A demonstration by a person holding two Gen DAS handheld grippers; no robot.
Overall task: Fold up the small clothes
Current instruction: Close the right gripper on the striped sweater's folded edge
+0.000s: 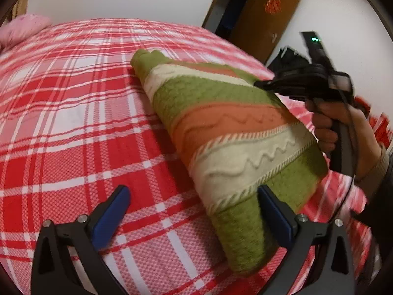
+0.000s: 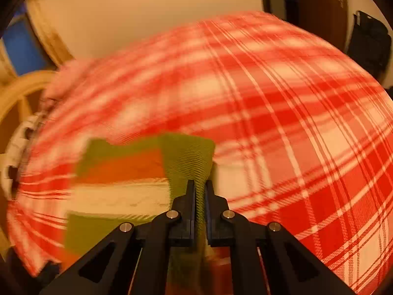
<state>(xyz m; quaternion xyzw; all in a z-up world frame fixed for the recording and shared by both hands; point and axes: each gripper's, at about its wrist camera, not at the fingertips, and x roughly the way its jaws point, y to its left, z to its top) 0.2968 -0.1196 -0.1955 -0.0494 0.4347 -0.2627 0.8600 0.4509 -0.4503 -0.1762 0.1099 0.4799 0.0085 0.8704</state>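
Your right gripper [image 2: 199, 191] clamps the striped knit [image 1: 221, 132]; its long axis runs away from your wide-open, empty left gripper [image 1: 194, 211].

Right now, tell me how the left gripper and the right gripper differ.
The left gripper is open, its blue-padded fingers spread wide; the right gripper is shut on the sweater.
The left grips nothing, though the sweater's green hem lies against its right finger; the right pinches a green edge and lifts it off the bed.
Both have black frames and work over the same bed.
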